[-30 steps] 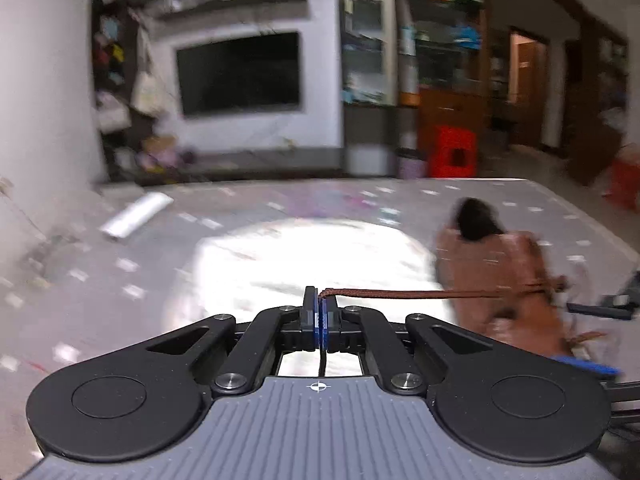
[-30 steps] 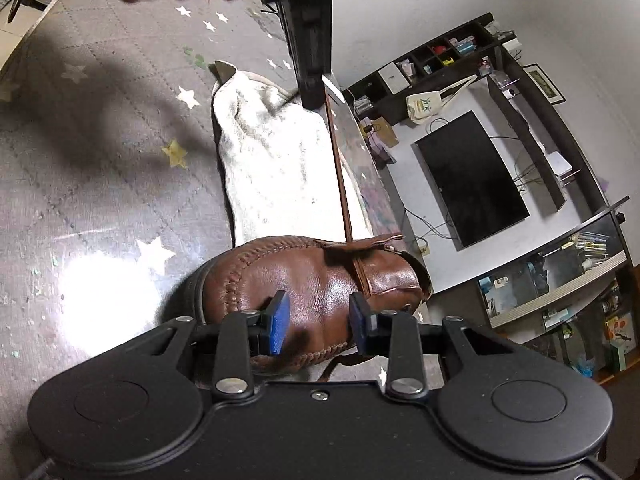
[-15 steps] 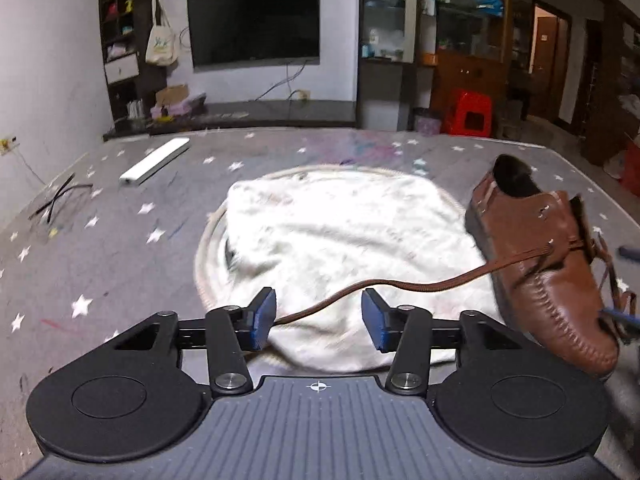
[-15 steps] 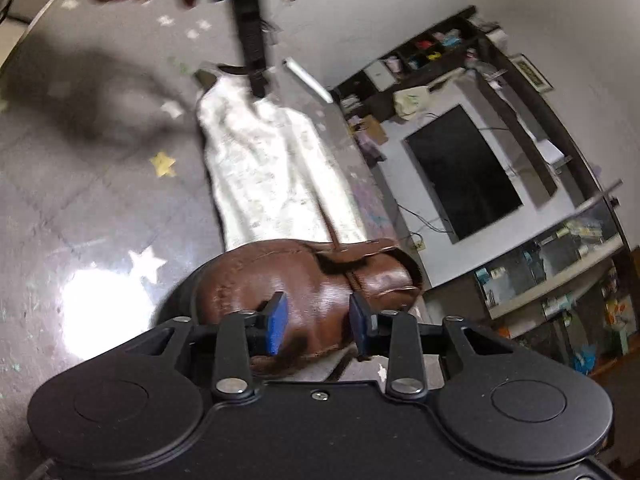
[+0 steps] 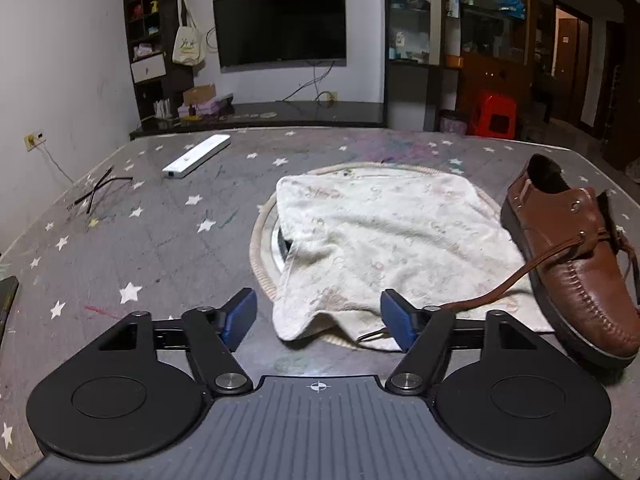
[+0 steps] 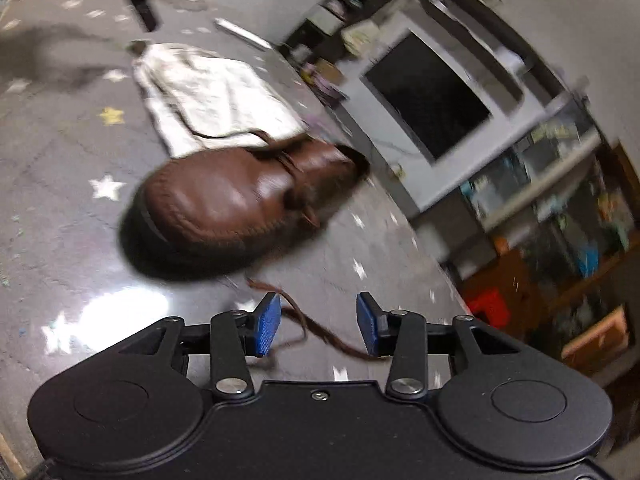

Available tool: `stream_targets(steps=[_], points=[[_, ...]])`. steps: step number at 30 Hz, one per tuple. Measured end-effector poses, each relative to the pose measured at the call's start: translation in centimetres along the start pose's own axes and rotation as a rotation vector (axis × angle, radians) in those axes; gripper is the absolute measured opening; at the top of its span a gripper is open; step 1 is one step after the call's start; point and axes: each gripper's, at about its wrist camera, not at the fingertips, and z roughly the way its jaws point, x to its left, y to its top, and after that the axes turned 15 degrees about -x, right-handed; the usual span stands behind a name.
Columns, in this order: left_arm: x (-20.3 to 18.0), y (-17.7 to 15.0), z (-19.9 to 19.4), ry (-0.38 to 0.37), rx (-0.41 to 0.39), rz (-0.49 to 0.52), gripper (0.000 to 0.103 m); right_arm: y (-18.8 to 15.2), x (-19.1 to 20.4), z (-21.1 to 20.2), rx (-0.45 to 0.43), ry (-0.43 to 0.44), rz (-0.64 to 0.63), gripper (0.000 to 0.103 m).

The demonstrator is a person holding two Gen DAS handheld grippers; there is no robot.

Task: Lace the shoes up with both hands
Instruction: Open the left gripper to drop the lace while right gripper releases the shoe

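- Our left gripper (image 5: 319, 316) is spread wide, empty, above the towel's (image 5: 384, 236) near edge.
- Our right gripper (image 6: 318, 326) is spread too; a loose lace (image 6: 320, 330) lies between its pads.
- The shoe (image 5: 572, 256) stands at 2 o'clock from the left gripper, its other lace (image 5: 520, 276) trailing over the towel.

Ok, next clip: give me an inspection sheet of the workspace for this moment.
Surface: grey star-patterned table, marked with scuffs.
Job's things: brown shoe at the right; left lace end slack over the white towel; other lace end lies between the right gripper's fingers.
Clutter: white bar, thin dark sticks.
Grippers: left gripper open, empty; right gripper open.
Cables: wires hang below the TV.
Surroundings: shelving, tote bag, red stool.
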Motion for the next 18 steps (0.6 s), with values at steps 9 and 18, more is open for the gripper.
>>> stream_targets(steps=[9, 18], points=[[-2.9, 0.5, -0.1, -0.067, -0.027, 0.049, 0.075, -2.3, -6.3, 2.9, 0.085, -0.08, 0.423, 0.038], [-3.9, 0.7, -0.2, -0.101, -0.046, 0.05, 0.076, -5.8, -10.6, 7.3, 0.163, -0.19, 0.834, 0.032]])
